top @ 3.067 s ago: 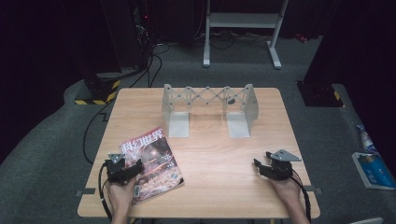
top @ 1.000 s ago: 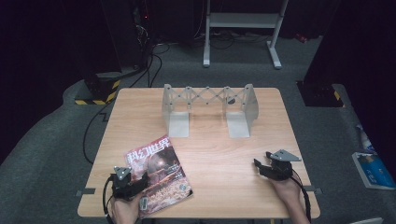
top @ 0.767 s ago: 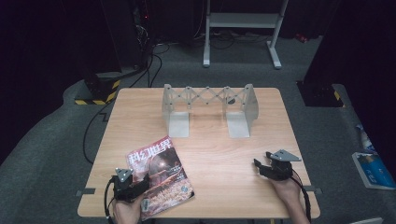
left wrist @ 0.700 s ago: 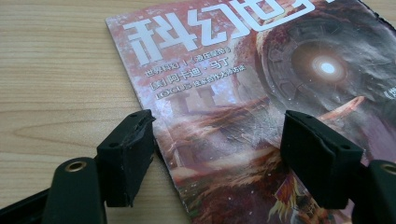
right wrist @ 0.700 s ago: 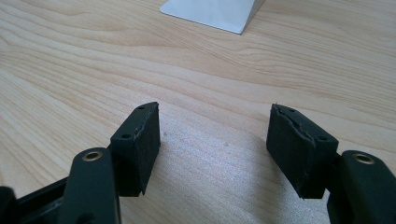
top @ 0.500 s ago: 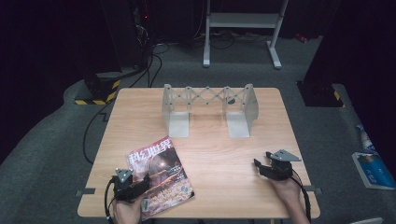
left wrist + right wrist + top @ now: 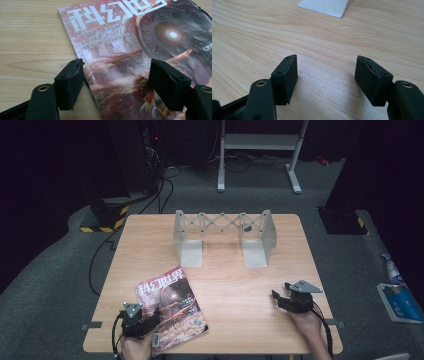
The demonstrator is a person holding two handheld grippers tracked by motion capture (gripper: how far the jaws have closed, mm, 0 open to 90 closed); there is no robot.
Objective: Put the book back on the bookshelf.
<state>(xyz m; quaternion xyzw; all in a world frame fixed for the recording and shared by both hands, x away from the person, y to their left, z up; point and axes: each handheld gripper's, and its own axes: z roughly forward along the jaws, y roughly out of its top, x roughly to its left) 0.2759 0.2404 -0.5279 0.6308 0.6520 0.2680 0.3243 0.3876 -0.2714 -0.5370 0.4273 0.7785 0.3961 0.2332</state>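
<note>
A magazine (image 7: pixel 170 306) with a reddish cover and white Chinese title lies flat on the wooden table (image 7: pixel 235 285) near the front left, its lower corner at the near edge. My left gripper (image 7: pixel 152 316) rests at that corner, open. In the left gripper view the magazine (image 7: pixel 130 50) runs under the left gripper (image 7: pixel 116 72): one jaw stands at the cover's left edge, the other over the cover. The jaws have just been closing a little, and no pad presses on the magazine. At the front right, my right gripper (image 7: pixel 278 299) is open over bare wood, with nothing between the jaws of the right gripper (image 7: pixel 327 70).
A grey metal expanding rack (image 7: pixel 222 227) with two flat foot plates stands at the back middle of the table; one foot plate (image 7: pixel 324 6) shows ahead of the right gripper. A blue and white item (image 7: pixel 400 300) lies on the floor to the right.
Since three seconds ago the magazine and my left gripper have slid toward the near edge, the magazine turning a little. Over the last second nothing has visibly moved.
</note>
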